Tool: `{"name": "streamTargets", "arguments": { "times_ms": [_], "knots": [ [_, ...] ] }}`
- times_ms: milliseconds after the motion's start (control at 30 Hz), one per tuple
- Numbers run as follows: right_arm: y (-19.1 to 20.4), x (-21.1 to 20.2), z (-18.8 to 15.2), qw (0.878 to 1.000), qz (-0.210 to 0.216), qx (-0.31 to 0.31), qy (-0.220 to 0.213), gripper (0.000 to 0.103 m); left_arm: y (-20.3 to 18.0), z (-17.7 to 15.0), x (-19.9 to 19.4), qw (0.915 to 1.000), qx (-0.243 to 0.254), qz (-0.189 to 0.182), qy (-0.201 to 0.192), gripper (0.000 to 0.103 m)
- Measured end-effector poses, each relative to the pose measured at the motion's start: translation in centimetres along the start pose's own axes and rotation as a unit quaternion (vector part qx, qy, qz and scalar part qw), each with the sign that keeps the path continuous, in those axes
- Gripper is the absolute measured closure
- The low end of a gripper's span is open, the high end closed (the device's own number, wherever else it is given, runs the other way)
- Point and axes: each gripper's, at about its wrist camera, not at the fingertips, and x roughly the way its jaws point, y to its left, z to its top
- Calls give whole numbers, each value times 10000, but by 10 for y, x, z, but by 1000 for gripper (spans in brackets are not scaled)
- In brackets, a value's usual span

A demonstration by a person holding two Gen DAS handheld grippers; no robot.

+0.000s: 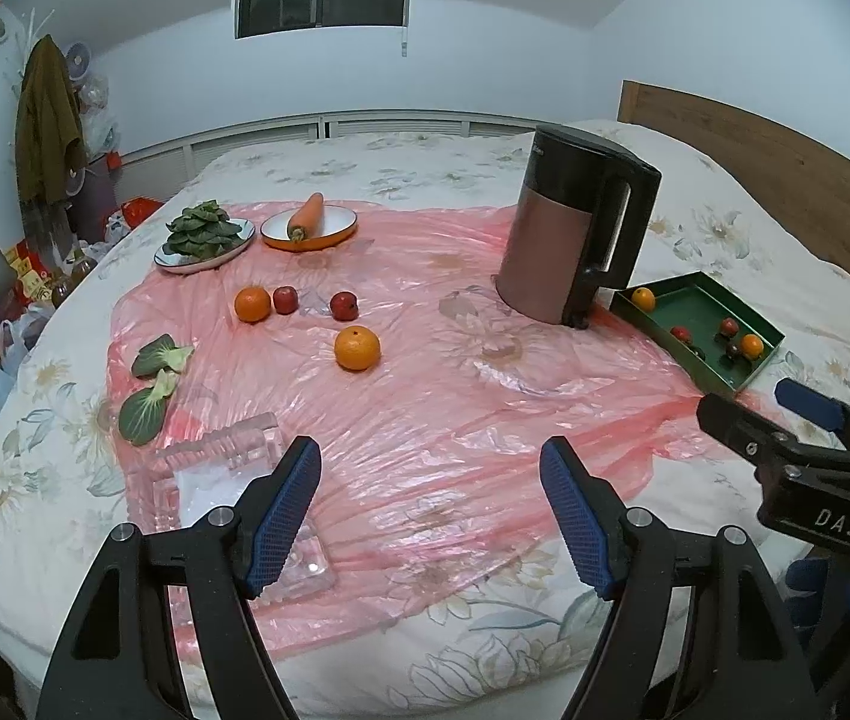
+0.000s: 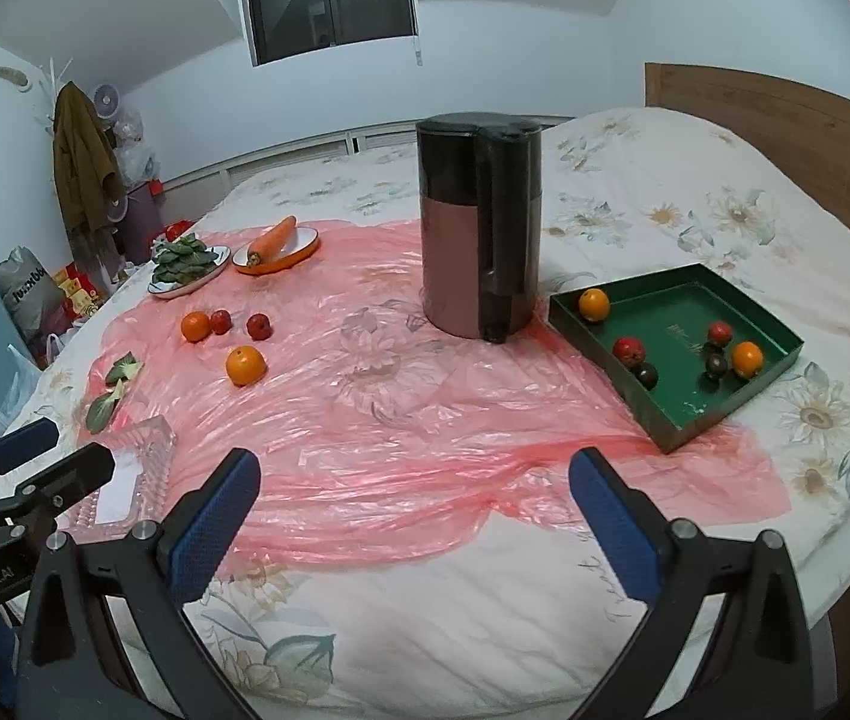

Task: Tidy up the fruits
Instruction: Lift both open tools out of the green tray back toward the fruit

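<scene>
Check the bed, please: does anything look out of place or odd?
Yes. Two loose green leaves lie on the pink sheet, apart from the plate of greens. The carrot sticks out over its bowl's rim. A kettle stands on the soft bed, which looks unsteady.

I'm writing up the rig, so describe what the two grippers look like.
Both match: the left gripper and right gripper have black angular frames, silver screw heads and blue fingers with a textured grid surface. The right one's body reads "DAS"; the left one's reads "GenRobot.AI".
</scene>
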Motion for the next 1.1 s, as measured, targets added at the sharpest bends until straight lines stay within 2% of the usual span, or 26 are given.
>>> {"name": "streamTargets", "arguments": {
  "times_ms": [533,800,1100],
  "knots": [
    [19,63,-7,9978,172,-37,636,0,28,12,42,9998,-9,-61,182,32],
    [56,95,5,9949,509,-412,772,0,54,28,70,9997,-48,54,233,33],
    [90,136,23,9899,1004,-447,893,0,86,47,105,9993,-15,245,288,33]
  ]
}}
